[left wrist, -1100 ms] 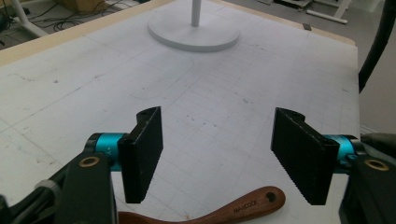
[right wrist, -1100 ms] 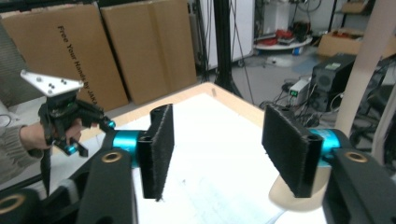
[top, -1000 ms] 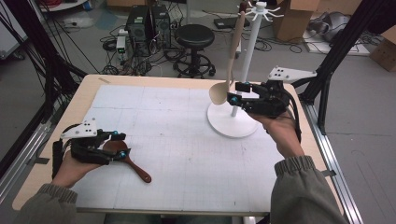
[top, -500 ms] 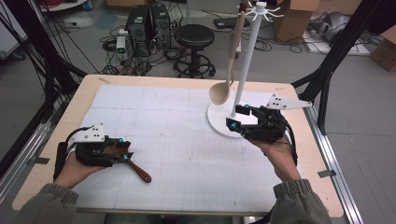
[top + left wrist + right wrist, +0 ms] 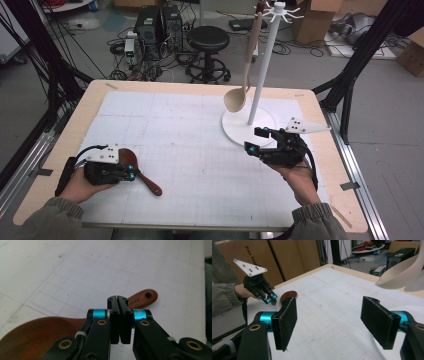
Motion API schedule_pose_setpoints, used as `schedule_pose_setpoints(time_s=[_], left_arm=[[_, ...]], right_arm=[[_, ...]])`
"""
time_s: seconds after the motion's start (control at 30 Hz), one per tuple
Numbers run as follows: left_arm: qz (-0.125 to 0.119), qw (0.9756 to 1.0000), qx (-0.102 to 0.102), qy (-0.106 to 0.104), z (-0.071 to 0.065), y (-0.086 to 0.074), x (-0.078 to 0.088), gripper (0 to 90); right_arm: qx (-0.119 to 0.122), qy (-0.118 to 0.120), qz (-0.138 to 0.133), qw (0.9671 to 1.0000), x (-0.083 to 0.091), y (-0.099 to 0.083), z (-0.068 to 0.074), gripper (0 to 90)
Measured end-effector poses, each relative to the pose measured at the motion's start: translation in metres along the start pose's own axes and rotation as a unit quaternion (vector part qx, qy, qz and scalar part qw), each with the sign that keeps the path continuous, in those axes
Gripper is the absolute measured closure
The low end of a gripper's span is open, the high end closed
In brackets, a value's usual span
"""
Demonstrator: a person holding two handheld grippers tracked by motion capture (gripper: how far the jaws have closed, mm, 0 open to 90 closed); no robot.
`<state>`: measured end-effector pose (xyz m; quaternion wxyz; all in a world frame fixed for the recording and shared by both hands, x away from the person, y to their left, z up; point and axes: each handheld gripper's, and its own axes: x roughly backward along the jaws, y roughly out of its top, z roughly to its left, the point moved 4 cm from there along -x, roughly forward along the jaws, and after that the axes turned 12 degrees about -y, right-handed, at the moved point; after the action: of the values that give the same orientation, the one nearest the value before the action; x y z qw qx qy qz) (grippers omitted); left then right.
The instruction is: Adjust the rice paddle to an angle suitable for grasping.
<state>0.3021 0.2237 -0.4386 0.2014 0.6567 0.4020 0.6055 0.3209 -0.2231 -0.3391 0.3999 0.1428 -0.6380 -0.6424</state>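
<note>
**Two spoons, one hung: pickup of the second**

One pale spoon (image 5: pixel 235 99) already hangs from the white stand (image 5: pixel 261 70) in the upper right of the high view. The dark wooden spoon (image 5: pixel 150 184) lies flat on the table mat (image 5: pixel 200 165) at lower left. The left gripper (image 5: pixel 134 173) sits over its neck. Its jaws have just been closing and now meet pad to pad, and whether the handle is pinched beneath them cannot be told. The right gripper (image 5: pixel 253 140), at centre right beside the stand's base, has just been opening its jaws and holds nothing. The step in hand is judged to be grasping the dark spoon. The next move calls for a confirmed hold on the handle, then a lift toward a free hook.
</note>
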Motion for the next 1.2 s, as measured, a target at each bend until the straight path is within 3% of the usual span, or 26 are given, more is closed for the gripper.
schedule_pose_setpoints(time_s=[0.43,0.93,1.2], left_arm=[[0.065,0.9978,0.004,-0.012,0.005,-0.01,-0.02,89.3],[0.053,0.9985,0.012,-0.001,0.016,0.004,-0.036,89.2],[0.065,0.9978,0.005,0.011,0.025,0.019,-0.05,89.1]], right_arm=[[0.02,-0.005,0.007,0.9998,0.001,-0.009,0.009,28.1],[0.007,-0.001,0.025,0.9997,-0.01,-0.031,0.008,27.0],[0.006,0.0,0.027,0.9996,-0.011,-0.034,0.006,27.0]])
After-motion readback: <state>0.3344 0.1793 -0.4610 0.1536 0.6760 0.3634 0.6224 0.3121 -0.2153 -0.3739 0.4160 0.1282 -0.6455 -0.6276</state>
